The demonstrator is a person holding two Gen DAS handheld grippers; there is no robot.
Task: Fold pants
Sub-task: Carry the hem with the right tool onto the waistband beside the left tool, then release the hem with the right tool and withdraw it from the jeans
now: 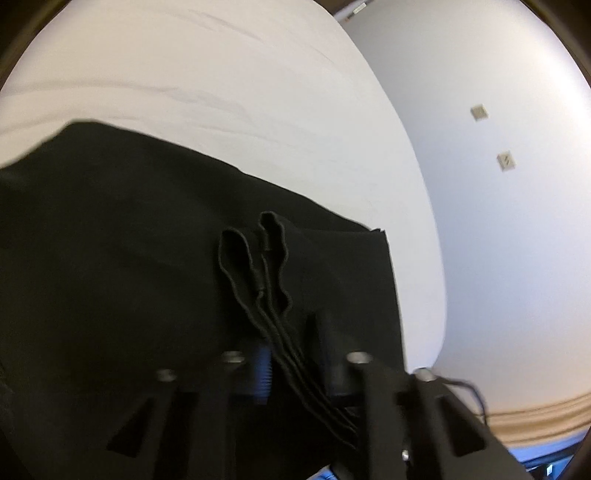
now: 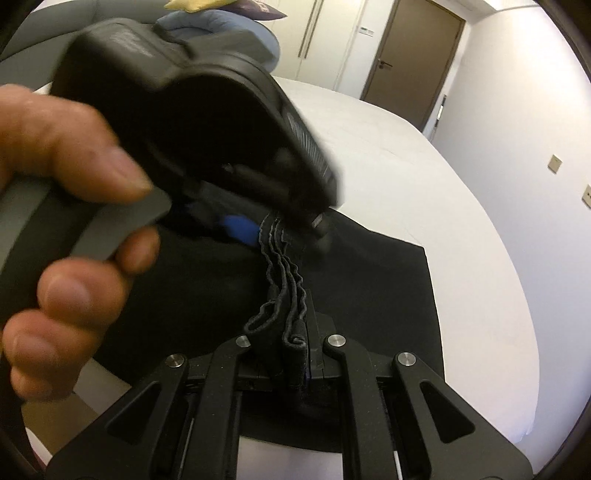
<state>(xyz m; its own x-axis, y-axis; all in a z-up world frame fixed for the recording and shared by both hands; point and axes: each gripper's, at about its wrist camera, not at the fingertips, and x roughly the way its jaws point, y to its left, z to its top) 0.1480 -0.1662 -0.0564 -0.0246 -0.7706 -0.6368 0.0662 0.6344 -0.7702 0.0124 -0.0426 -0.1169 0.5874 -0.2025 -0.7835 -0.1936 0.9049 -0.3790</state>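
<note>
From my right wrist view, the left hand-held gripper [image 2: 284, 229] and the bare hand [image 2: 62, 206] holding it blocked much of the room; behind them I saw a brown door [image 2: 413, 55], pillows [image 2: 221, 18] and wall switches [image 2: 554, 163]. No writing was legible. Both hand-held grippers, the right one [image 2: 295, 343] included, were clamped on bunched edges of the black pants [image 1: 129, 258], which lay on the white bed [image 1: 221, 92].
</note>
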